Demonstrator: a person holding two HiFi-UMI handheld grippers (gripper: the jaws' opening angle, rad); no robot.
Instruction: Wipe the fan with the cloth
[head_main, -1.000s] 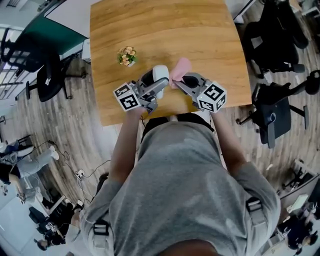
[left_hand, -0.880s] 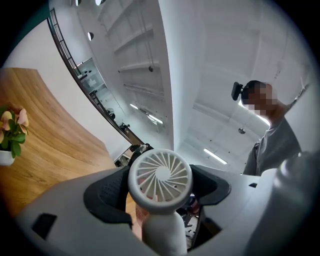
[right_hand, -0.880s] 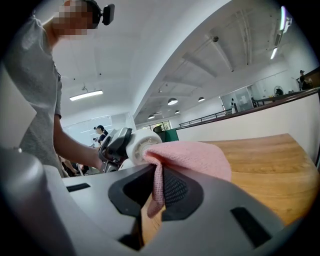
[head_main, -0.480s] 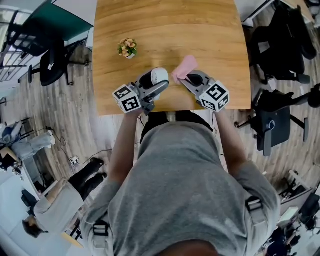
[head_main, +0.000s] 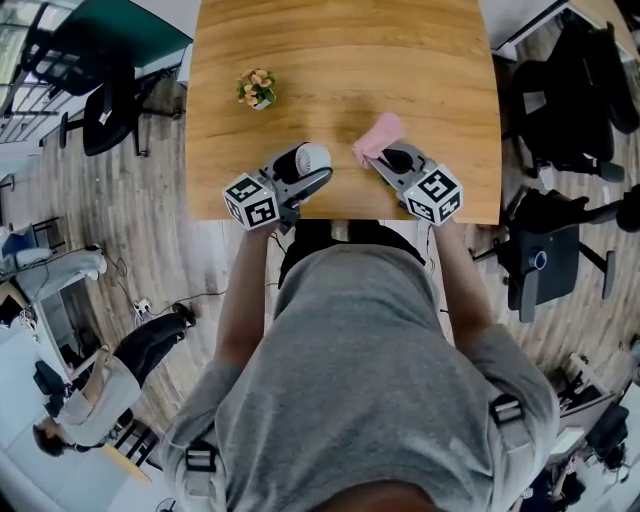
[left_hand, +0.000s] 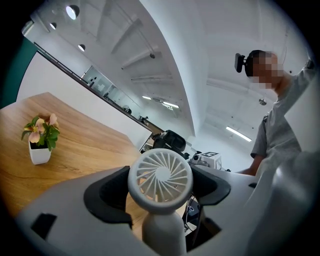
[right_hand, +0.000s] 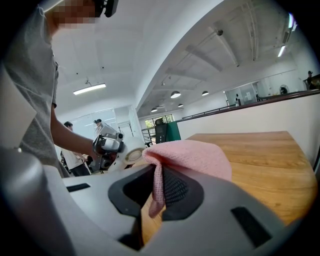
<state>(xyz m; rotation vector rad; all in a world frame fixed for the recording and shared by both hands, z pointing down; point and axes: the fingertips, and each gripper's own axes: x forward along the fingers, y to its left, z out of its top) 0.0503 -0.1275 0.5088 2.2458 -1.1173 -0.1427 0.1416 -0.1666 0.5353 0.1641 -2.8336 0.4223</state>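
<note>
My left gripper (head_main: 297, 178) is shut on a small white fan (head_main: 308, 159), held over the near part of the wooden table (head_main: 340, 60). In the left gripper view the round grille of the fan (left_hand: 160, 175) faces the camera, with its neck between the dark pads of the left gripper (left_hand: 161, 196). My right gripper (head_main: 388, 160) is shut on a pink cloth (head_main: 377, 134), which bulges past its tips. In the right gripper view the cloth (right_hand: 192, 153) hangs between the pads of the right gripper (right_hand: 157, 189). The fan (right_hand: 133, 155) shows further left there, a short gap from the cloth.
A small white pot of flowers (head_main: 256, 88) stands on the table's left part and appears as the flower pot (left_hand: 39, 141) in the left gripper view. Black office chairs (head_main: 560, 90) stand to the right of the table, another chair (head_main: 95, 110) to its left. People (head_main: 90, 395) are on the floor at the far left.
Both grippers have sunk lower and come toward the table's near edge. The fan and the cloth, almost touching before, now sit a short gap apart.
</note>
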